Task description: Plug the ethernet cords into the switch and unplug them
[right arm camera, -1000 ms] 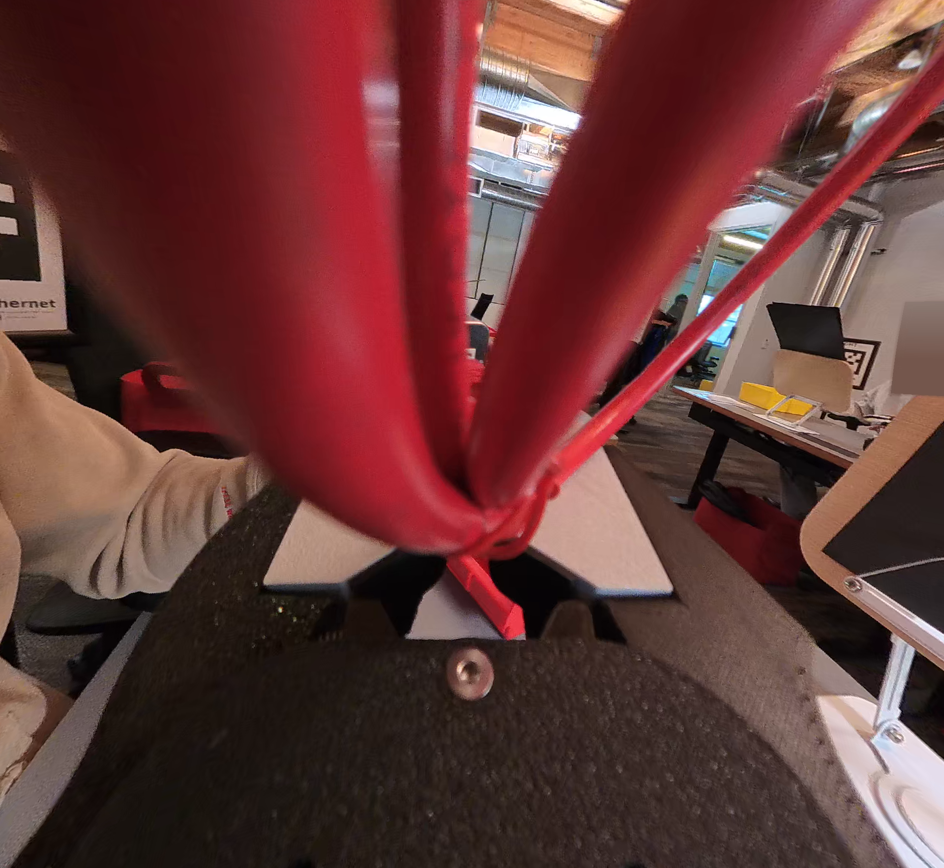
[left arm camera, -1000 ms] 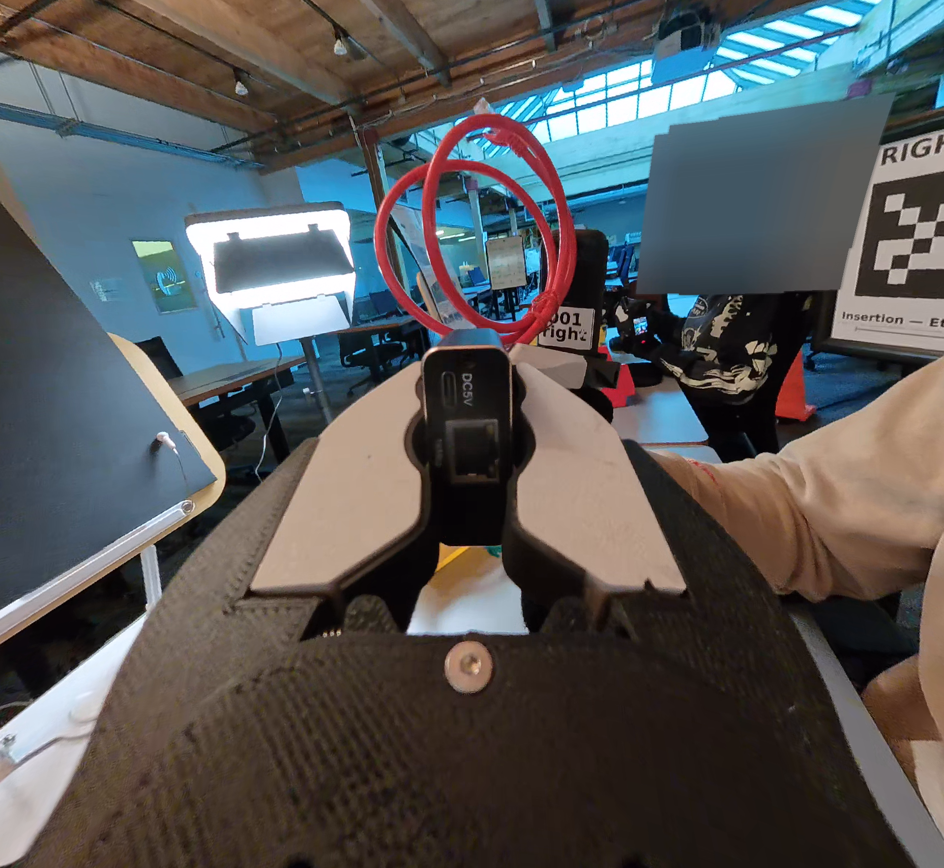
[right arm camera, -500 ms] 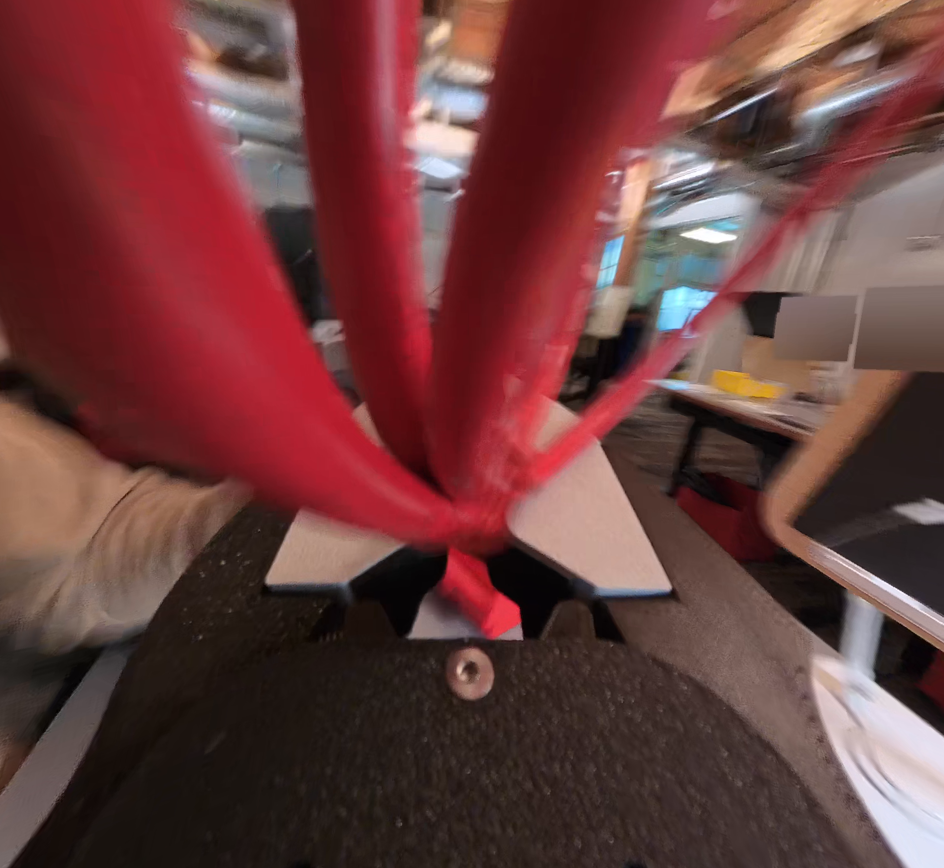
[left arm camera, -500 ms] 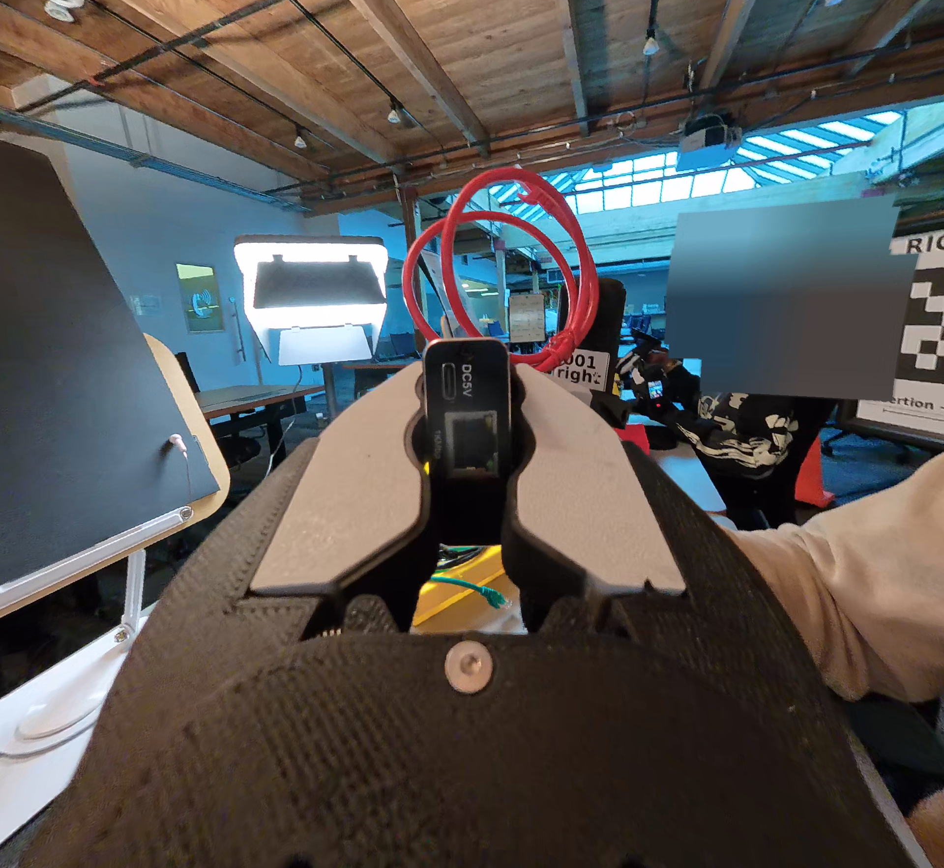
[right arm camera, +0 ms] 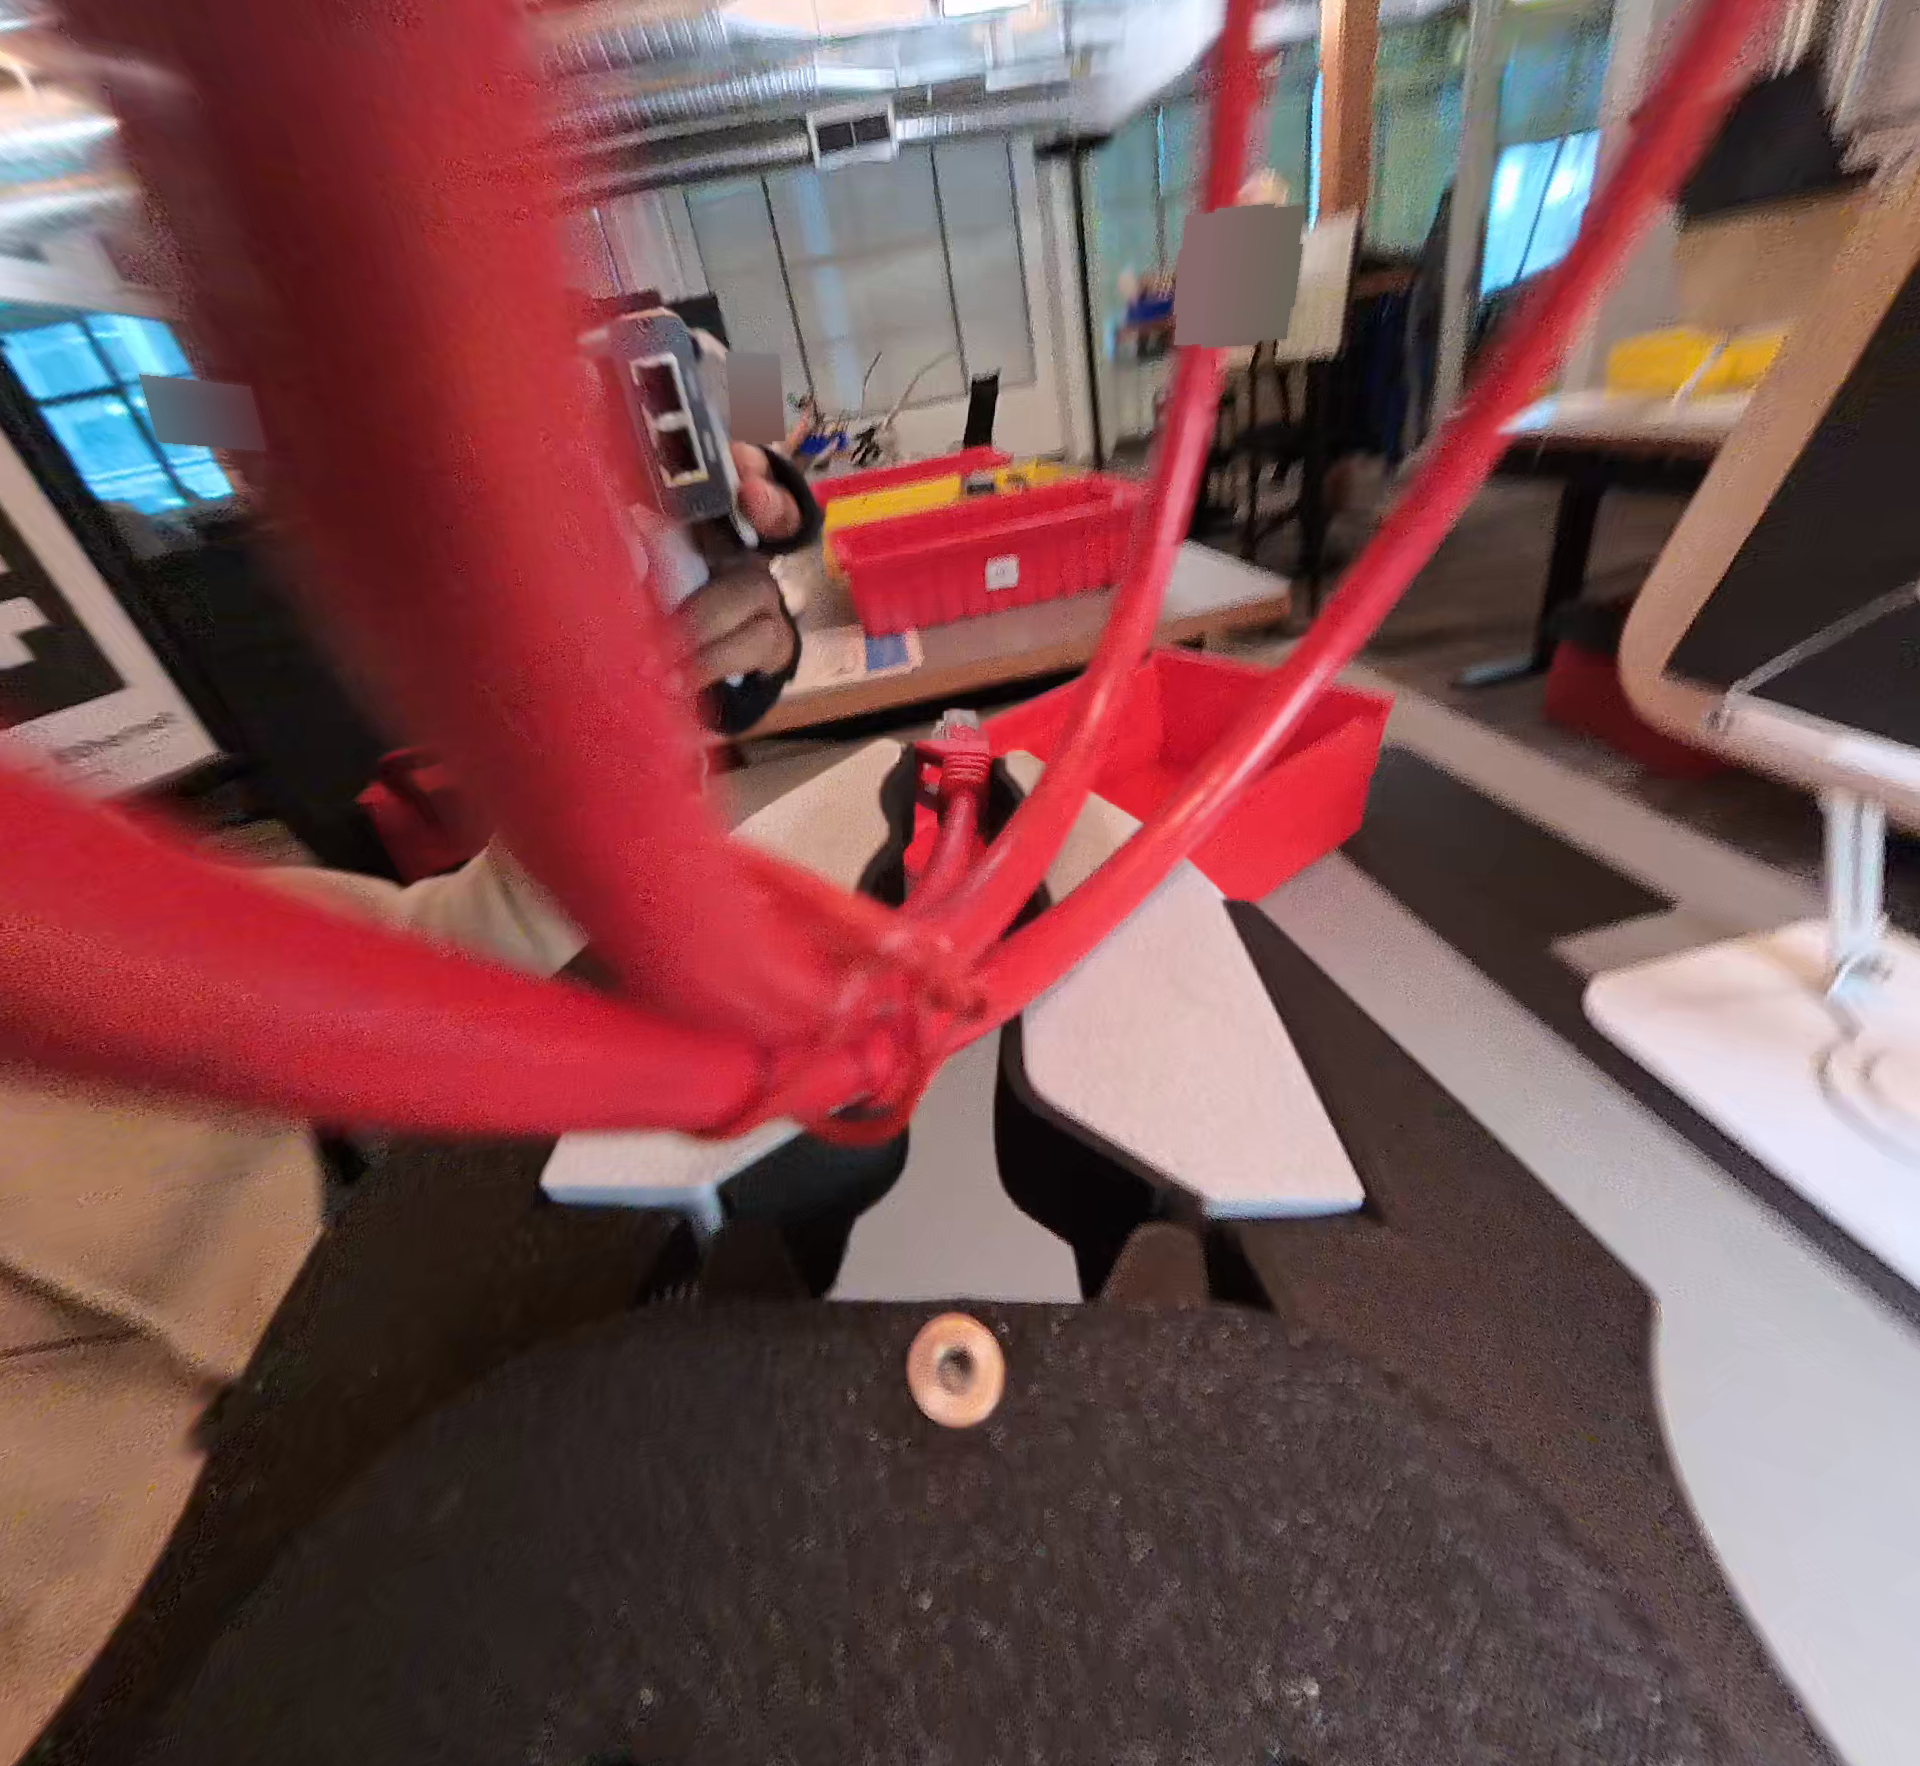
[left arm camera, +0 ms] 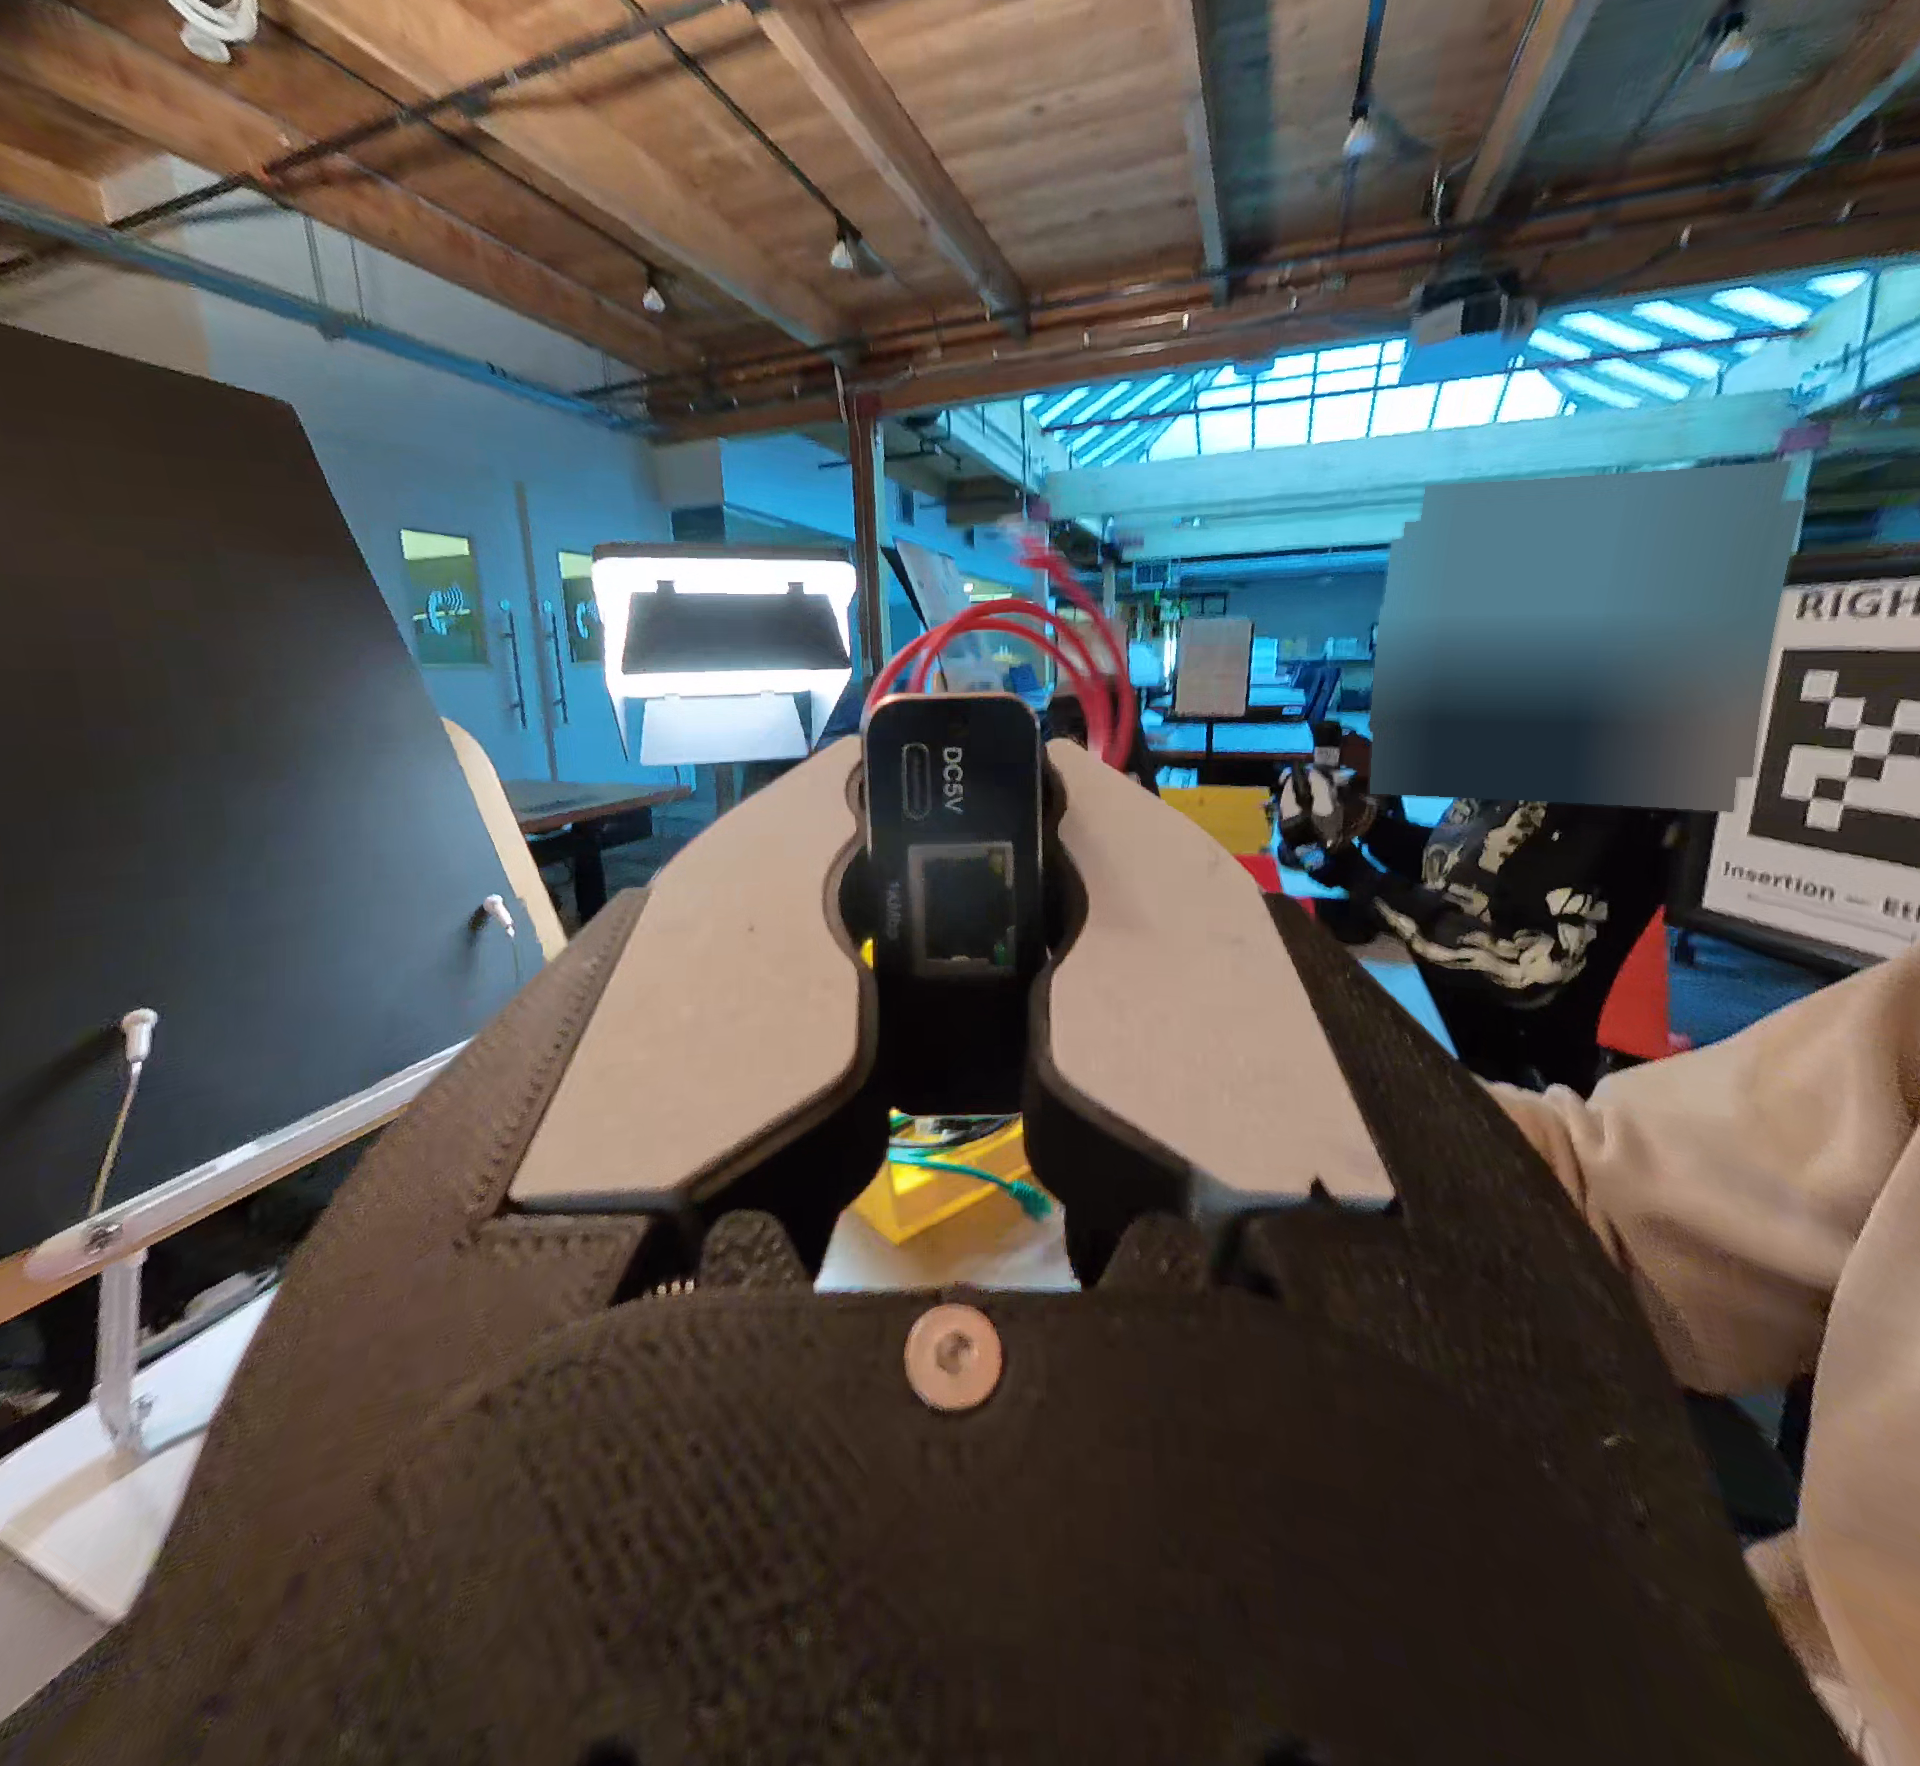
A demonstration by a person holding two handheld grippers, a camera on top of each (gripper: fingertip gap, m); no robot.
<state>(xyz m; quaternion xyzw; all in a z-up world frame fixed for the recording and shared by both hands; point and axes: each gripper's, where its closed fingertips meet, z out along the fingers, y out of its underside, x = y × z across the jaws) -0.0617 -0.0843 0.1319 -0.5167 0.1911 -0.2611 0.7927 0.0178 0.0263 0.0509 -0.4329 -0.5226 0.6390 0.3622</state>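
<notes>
My left gripper is shut on a black switch, held upright in the air. Its end face shows one ethernet port and a small power socket. In the right wrist view the switch shows far off at the upper left, with two empty ports facing me. My right gripper is shut on a red ethernet cord just behind its plug, which points forward. The cord's coiled loops hang blurred close to the camera. They also show behind the switch in the left wrist view.
A yellow bin with a green cord lies below my left gripper. A small red bin stands on the white table ahead of my right gripper. Black angled boards on white stands flank both sides. A person's beige sleeve is at the right. The grippers' ends are close to 15 cm from one another.
My right gripper has swung down and turned, so the table, the red bin and the switch have come into its view. In the left wrist view the red loops have dropped lower behind the switch.
</notes>
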